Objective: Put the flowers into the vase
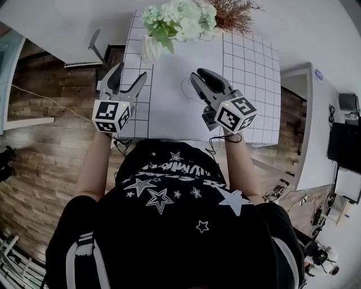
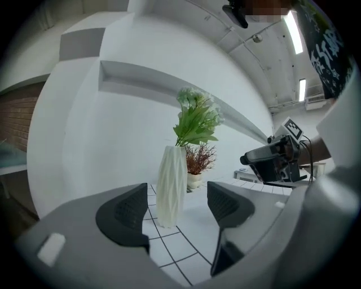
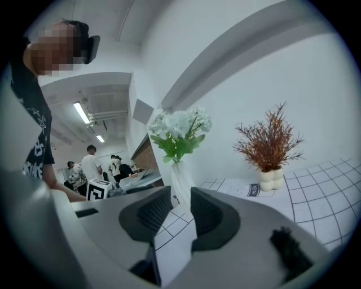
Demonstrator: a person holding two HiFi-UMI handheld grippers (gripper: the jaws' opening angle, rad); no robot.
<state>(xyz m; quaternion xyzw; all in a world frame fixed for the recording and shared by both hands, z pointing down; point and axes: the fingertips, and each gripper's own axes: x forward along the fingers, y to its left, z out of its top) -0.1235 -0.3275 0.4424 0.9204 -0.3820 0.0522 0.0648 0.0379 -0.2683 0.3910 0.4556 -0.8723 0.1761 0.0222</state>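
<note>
A white ribbed vase [image 1: 151,49] stands at the far edge of the white gridded table [image 1: 251,68]. White and green flowers [image 1: 179,18] stand in it. My left gripper [image 1: 128,76] hovers near the table's left edge, short of the vase, jaws open and empty. My right gripper [image 1: 198,74] is over the table's middle, jaws a little apart with nothing between them. In the left gripper view the vase [image 2: 171,186] is straight ahead between the jaws, with the flowers [image 2: 197,115] above. The right gripper view shows the vase [image 3: 181,183] and flowers [image 3: 177,127] beyond its jaws.
A dried reddish plant [image 1: 234,14] in a small white pot [image 3: 271,179] stands to the right of the vase. Wooden floor [image 1: 45,147] lies left of the table, and a white counter [image 1: 316,130] flanks it on the right. Several people [image 3: 90,166] stand far off.
</note>
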